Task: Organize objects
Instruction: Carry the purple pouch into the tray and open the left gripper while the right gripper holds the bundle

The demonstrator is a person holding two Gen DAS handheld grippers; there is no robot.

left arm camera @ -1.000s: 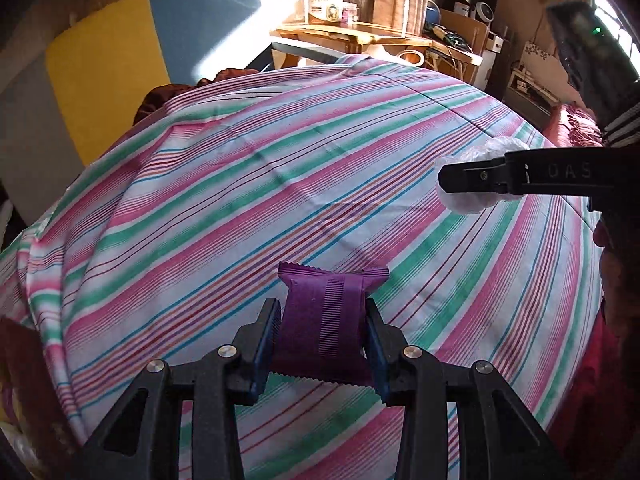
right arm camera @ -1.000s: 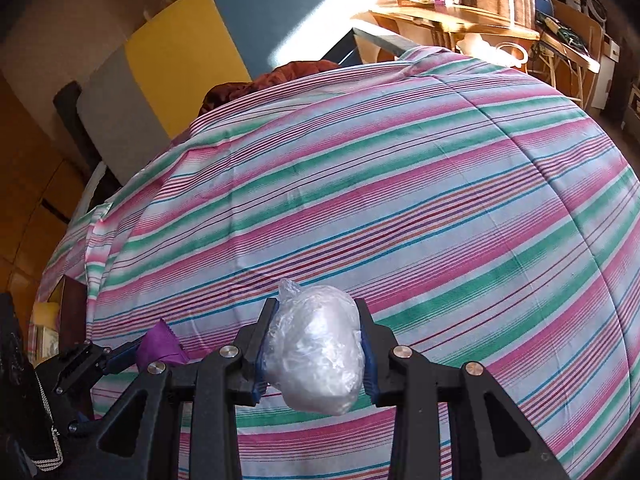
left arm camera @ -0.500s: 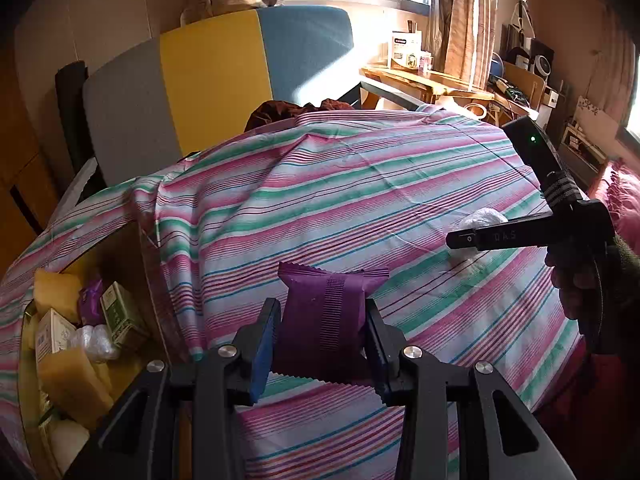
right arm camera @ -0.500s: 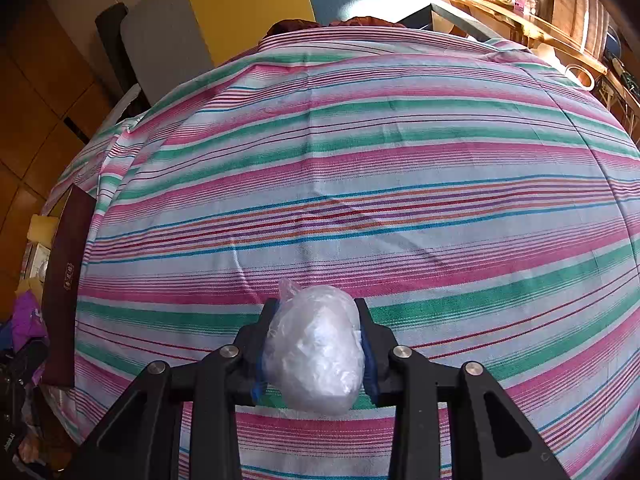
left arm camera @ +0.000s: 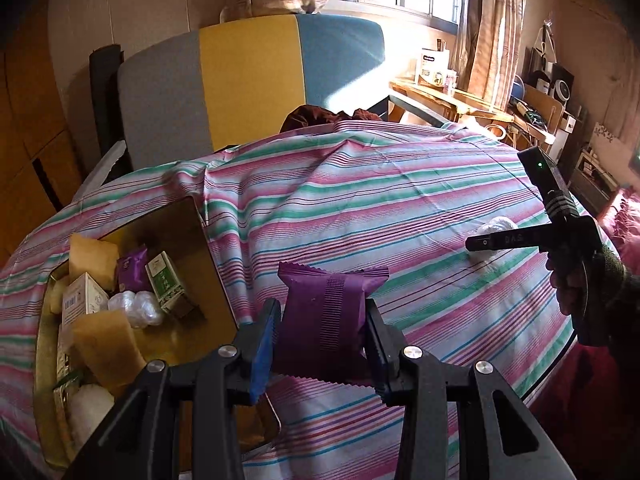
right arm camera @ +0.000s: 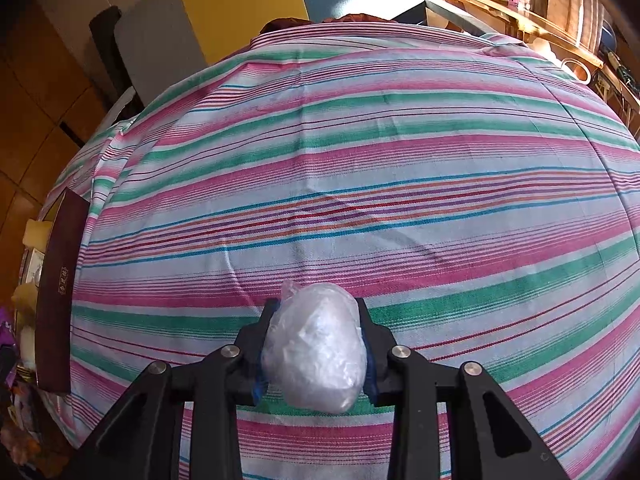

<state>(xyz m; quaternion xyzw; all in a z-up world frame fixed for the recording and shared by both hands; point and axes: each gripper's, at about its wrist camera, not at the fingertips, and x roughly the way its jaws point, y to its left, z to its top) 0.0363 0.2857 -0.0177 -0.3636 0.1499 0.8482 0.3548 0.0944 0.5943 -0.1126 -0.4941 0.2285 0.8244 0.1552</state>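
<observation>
Left claw [left arm camera: 322, 326] pinches the purple packet [left arm camera: 325, 312] between its tips; right claw [right arm camera: 316, 350] clamps the plastic-wrapped bundle [right arm camera: 316, 346]. The box [left arm camera: 192, 240] has swung further into view at left.

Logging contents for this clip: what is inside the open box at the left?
The box holds a purple packet, a green carton, a white barcoded carton, tan blocks and clear-wrapped lumps. Lower layers and the near end are covered.

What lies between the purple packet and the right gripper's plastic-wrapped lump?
Left wrist view: only striped cloth between the purple packet and plastic-wrapped lump.
</observation>
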